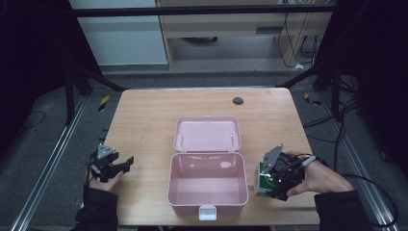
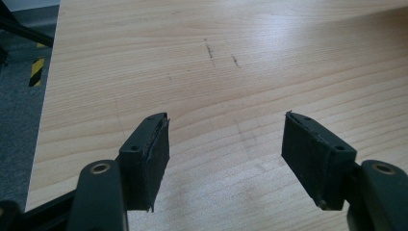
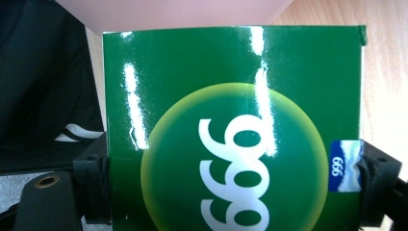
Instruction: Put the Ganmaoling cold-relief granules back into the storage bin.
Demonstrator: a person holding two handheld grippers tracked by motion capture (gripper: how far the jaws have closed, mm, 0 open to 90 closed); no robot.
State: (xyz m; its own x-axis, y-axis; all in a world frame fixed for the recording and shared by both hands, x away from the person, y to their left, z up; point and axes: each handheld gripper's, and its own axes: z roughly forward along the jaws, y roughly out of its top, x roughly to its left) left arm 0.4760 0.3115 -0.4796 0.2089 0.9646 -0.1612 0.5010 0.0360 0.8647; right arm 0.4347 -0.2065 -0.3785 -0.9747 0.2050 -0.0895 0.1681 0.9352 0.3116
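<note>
Right gripper (image 1: 275,177) fingers clamp green box (image 3: 233,125) by its sides; probably bound for pink case (image 1: 207,185) just beyond them: lift clear of rim, keep level; left gripper (image 2: 226,159) fingers spread, empty.

pink box (image 1: 207,185) open mid-table (image 1: 144,115) | right gripper (image 1: 270,179) grips green carton (image 1: 262,180) | left gripper (image 1: 120,166) empty
</note>
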